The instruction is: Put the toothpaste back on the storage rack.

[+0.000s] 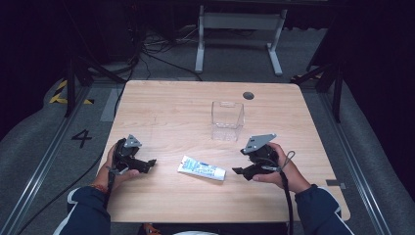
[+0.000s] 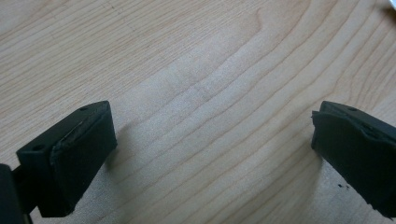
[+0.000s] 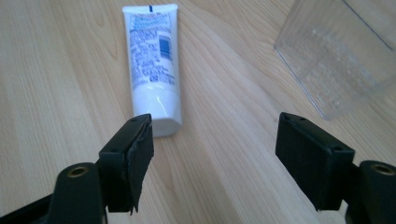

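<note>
Two hand-held grippers, jaws apart, nothing held: your right hand-held gripper (image 1: pixel 238 171) sits at 3 o'clock of the tube (image 1: pixel 201 168), lined up on its cap; left hand-held gripper (image 1: pixel 150 162) idles at 9. Tube lies flat on the surface (image 1: pixel 161 105), clear box (image 1: pixel 227 121) at 12.

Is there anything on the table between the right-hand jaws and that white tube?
No. In the right gripper view, bare wood separates the right gripper from the white tube; its cap end lies just beyond one jaw.

Your table (image 1: pixel 161 105) is pale matt wood grain; the tube (image 3: pixel 154 70) glossy white plastic; the container (image 3: pixel 338 51) clear, dimpled plastic.
</note>
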The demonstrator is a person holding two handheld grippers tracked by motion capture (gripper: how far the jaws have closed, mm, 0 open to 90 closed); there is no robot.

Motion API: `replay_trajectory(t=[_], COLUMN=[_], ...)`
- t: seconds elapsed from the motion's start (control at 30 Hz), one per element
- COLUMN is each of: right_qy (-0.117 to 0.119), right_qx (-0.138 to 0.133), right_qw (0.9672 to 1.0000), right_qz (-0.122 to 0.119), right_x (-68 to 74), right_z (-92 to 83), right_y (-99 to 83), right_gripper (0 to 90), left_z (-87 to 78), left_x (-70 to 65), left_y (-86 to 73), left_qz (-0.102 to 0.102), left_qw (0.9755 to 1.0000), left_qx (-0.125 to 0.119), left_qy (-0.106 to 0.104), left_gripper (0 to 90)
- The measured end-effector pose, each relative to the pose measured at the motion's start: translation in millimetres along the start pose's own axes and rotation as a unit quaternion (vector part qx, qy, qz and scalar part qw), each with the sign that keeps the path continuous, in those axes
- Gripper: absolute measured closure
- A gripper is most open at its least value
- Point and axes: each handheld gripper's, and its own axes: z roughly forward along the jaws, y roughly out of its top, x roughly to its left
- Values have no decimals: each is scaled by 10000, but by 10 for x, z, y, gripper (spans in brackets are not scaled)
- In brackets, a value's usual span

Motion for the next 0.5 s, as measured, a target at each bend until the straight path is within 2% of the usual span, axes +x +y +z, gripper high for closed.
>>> replay_trajectory(t=[0.1,0.3,0.5], right_qy=[75,276,470], right_qx=[1,191,379], right_qw=[9999,9989,9973], right_qz=[-103,-331,-421], right_x=[20,73,151], right_z=[69,300,491], right_y=[116,321,456], right_gripper=[275,275,281], left_z=[0,-1,1], left_x=[0,4,4], left_y=[0,1,1], left_qz=[-2,31,32], left_qw=[10000,10000,10000], left_qx=[-1,-4,-17], left_qy=[1,12,19], left_gripper=[3,3,3])
